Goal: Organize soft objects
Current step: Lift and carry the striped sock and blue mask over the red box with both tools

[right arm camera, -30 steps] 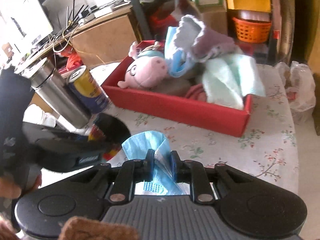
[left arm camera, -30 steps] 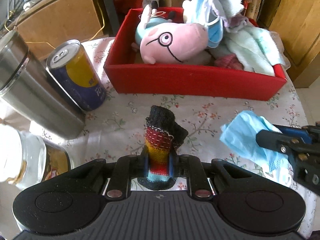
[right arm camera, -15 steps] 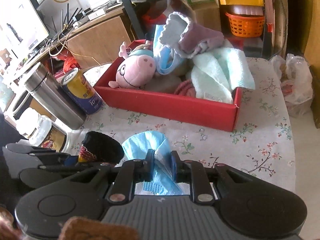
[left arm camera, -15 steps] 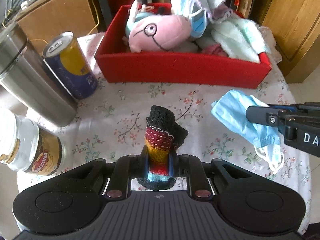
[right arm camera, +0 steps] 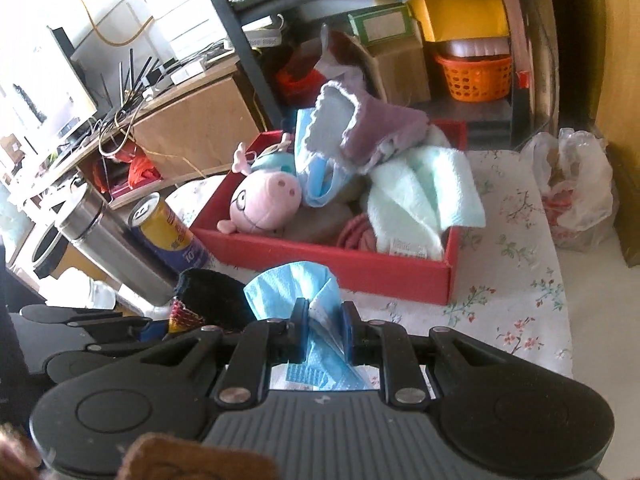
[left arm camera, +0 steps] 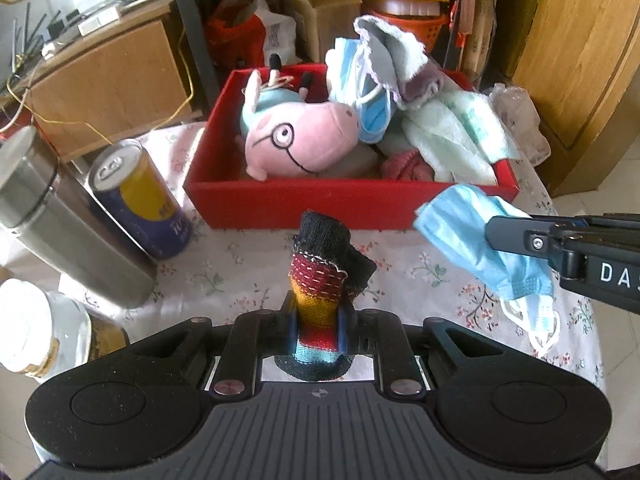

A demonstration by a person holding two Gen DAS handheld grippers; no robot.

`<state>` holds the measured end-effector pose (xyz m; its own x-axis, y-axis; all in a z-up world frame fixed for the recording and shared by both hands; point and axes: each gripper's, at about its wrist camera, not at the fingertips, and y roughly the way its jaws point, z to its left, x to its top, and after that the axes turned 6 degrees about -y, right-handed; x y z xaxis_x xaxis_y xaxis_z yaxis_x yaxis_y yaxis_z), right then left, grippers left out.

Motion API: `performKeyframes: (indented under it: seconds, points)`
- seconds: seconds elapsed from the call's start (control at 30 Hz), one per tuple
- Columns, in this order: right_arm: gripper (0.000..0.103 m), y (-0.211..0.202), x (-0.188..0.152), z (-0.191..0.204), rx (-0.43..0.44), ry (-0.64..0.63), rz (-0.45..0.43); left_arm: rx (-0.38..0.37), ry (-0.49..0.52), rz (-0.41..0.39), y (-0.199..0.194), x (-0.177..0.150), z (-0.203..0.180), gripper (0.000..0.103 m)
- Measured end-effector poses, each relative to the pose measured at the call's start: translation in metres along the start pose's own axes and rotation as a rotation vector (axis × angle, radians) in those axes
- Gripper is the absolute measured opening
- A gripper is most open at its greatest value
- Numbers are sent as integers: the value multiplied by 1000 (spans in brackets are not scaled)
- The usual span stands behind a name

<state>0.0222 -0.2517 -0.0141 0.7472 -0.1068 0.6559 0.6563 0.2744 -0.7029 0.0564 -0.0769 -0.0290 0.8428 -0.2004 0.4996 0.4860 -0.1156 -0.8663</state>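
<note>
My left gripper (left arm camera: pixel 318 320) is shut on a striped knit sock (left arm camera: pixel 324 276) with a black cuff, held up above the floral tablecloth. My right gripper (right arm camera: pixel 325 316) is shut on a blue face mask (right arm camera: pixel 296 288). In the left wrist view that mask (left arm camera: pixel 476 240) hangs at the right, its white ear loops dangling, just in front of the red box (left arm camera: pixel 320 204). The box (right arm camera: pixel 384 272) holds a pink pig plush (left arm camera: pixel 300 144), another blue mask (left arm camera: pixel 368 100), a pale green towel (left arm camera: pixel 452 136) and other cloths. Both grippers are short of the box's near wall.
A steel tumbler (left arm camera: pixel 60 216) and a blue-yellow can (left arm camera: pixel 140 200) stand left of the box, with a white-lidded jar (left arm camera: pixel 36 328) nearer. A plastic bag (right arm camera: pixel 576 188) sits at the table's far right corner. Shelves and cardboard boxes crowd behind.
Both grippers have risen and drawn back from the box while keeping their grips; the box looks farther and more of the room shows. The mask now hangs higher, near the box's front right corner.
</note>
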Motion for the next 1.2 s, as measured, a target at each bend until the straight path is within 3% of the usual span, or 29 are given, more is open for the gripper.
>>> performKeyframes:
  seconds: [0.67, 0.83, 1.2]
  points:
    - [0, -9, 20, 6, 2, -19, -69, -1, -31, -110, -24, 36, 3, 18]
    - [0, -7, 29, 3, -4, -14, -85, 32, -24, -136, -22, 49, 2, 18]
    - [0, 12, 64, -12, -40, -2, -115, 27, -54, -155, -5, 85, 4, 18]
